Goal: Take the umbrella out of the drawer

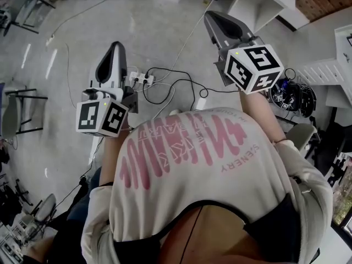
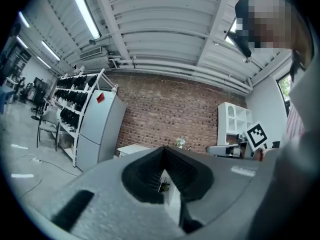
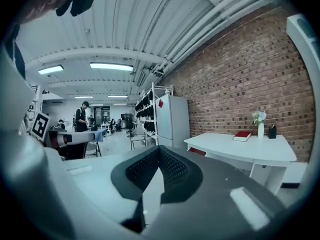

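Observation:
No umbrella and no drawer shows in any view. In the head view my left gripper [image 1: 115, 47] is held out over the concrete floor at the left. My right gripper [image 1: 213, 18] is held out further ahead at the right. Both point roughly level into the room. In the left gripper view my left gripper [image 2: 163, 151] has its jaw tips meeting, with nothing between them. The right gripper view shows my right gripper [image 3: 159, 149] closed the same way and empty.
A power strip with black cables [image 1: 142, 79] lies on the floor between the grippers. A white table [image 3: 260, 151] with a red book [image 3: 242, 135] stands by the brick wall. A grey cabinet [image 2: 100, 129], a rack [image 2: 75, 91] and a white shelf unit [image 2: 234, 126] line the wall. A person [image 3: 81, 116] stands far off.

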`<state>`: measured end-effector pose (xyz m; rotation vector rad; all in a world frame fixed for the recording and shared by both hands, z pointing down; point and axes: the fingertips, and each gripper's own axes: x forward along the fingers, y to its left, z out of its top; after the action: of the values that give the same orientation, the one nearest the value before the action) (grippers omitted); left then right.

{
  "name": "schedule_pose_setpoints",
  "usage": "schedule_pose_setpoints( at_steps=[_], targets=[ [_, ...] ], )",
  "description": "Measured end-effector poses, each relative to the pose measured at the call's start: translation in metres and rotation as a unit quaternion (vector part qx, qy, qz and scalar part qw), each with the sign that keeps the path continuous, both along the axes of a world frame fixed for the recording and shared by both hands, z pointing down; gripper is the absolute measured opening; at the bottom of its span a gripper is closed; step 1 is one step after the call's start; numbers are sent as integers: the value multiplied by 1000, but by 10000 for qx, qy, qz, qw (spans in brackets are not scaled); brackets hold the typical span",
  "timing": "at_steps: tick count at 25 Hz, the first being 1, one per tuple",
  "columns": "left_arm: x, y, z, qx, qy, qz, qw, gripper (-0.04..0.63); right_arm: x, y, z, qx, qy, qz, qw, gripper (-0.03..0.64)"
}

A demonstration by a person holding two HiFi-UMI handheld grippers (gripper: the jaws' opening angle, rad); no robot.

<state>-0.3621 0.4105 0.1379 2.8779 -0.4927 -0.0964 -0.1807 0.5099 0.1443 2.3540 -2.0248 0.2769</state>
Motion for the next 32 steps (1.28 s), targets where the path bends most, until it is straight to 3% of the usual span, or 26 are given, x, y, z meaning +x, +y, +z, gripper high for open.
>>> schedule_pose_setpoints(
  at_steps=[9,14,20,25,32],
  targets=[
    [-6,-18,13,-18,-58,111,9999,0,0,-11,17,56,-384,179,9991,11],
    [-5,-28,28,-197,-131,170,9996,0,-1,-11,38,-147,-506,260,9983,11],
    [8,-37,42,-254,-194,103,9994,0,23,-17,52,-202,-592,305,9976,11],
    [43,-64,50,-200,-185,-74,9996,0,69,-47,61,-224,-378,205,9988,11],
    [125,-120,48,-296,-186,-292,9990,0,160,-106,63,-334,-452,27,9984,11]
  ],
)
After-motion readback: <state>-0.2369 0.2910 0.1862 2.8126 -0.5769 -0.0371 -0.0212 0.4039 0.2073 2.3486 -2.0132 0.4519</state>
